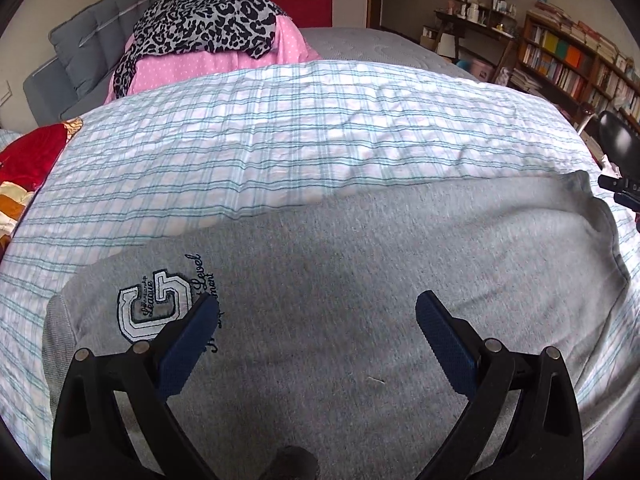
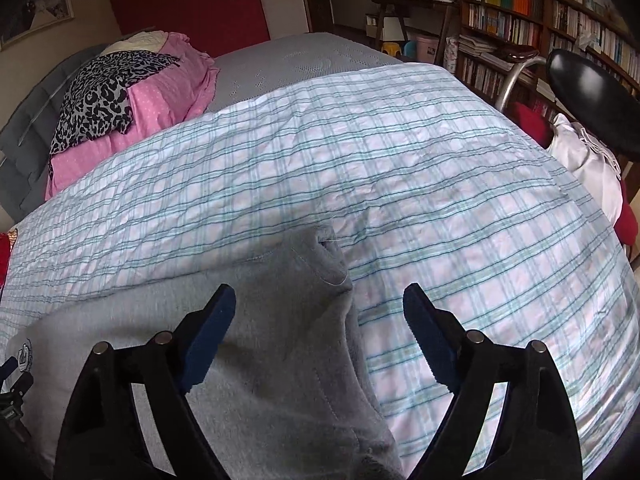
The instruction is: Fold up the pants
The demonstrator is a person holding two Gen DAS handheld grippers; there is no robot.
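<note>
Both grippers, left gripper [image 1: 316,312] and right gripper [image 2: 319,306], hover open above grey pants [image 1: 360,280], apparently not touching, on the checked bedcover [image 1: 280,120].

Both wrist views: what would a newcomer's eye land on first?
The grey pants lie flat across the checked bedspread, filling the foreground, with a varsity-style letter patch at their left end. Both tools, left tool and right tool, hover open above them. Behind, a leopard-print cloth tops a pink pile.
</note>
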